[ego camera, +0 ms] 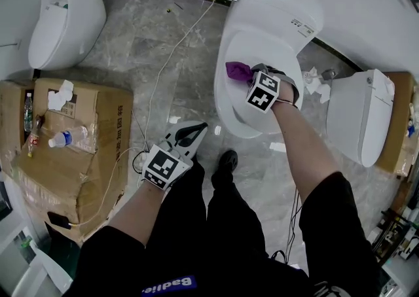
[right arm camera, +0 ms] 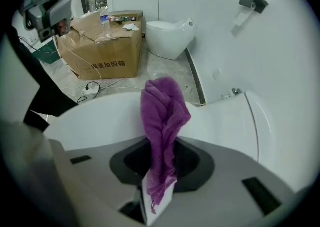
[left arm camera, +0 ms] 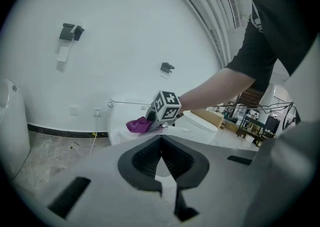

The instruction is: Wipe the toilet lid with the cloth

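Observation:
A white toilet with its lid (ego camera: 258, 53) down stands ahead of me. My right gripper (ego camera: 252, 78) is over the lid's left part, shut on a purple cloth (ego camera: 238, 70) that hangs out toward the lid's left edge. In the right gripper view the cloth (right arm camera: 162, 121) is pinched between the jaws and spreads over the white lid (right arm camera: 100, 121). My left gripper (ego camera: 190, 135) hangs low by my left leg above the floor, jaws shut with nothing in them. The left gripper view shows the cloth (left arm camera: 139, 124) and toilet (left arm camera: 125, 116) beyond the closed jaws.
A urinal (ego camera: 64, 21) hangs at the far left. A cardboard box (ego camera: 72, 152) with bottles and paper on top stands at my left. A second white toilet (ego camera: 360, 116) sits to the right. A cable (ego camera: 167, 67) runs across the marble floor. Crumpled paper (ego camera: 314, 83) lies between the toilets.

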Demonstrator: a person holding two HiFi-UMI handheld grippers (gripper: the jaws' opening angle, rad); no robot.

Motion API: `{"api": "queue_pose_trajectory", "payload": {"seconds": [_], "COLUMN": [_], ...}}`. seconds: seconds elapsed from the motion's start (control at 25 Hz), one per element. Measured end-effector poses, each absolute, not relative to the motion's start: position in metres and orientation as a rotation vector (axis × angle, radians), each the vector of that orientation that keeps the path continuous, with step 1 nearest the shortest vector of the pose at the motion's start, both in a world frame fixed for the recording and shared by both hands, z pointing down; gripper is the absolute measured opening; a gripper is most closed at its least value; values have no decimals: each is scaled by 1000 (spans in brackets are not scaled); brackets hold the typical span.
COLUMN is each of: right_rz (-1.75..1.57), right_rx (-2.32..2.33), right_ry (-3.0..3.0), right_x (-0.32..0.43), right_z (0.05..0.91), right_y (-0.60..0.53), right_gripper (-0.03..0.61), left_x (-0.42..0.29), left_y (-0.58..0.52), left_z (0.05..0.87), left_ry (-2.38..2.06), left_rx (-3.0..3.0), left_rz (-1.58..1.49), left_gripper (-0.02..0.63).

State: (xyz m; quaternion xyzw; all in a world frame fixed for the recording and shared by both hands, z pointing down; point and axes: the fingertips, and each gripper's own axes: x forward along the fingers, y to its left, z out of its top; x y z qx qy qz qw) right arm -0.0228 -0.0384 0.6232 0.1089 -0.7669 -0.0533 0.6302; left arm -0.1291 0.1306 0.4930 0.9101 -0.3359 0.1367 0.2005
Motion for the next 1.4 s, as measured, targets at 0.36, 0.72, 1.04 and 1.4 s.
{"api": "queue_pose_trajectory", "payload": {"seconds": [0.36,0.72,1.04,1.4], "right_rz": [-51,-46,-124,-60], "right_rx": [350,371,320,358], "right_ry": [-1691,-1691,-1742,-1726], "right_x": [131,167,79,24], "right_z": [621,617,602,584], "right_y": [-10,12,33,73], "right_gripper": [97,97,97,97], "left_x": [-36,18,0,-74], "left_y": [137,165,208,241], "left_z": [482,453,452,440], "left_ry": [-922,-932,-894,-905], "left_rx": [2544,2569,2555,2562], "left_rz": [373,331,325,323], "left_gripper": [17,17,17,17]}}
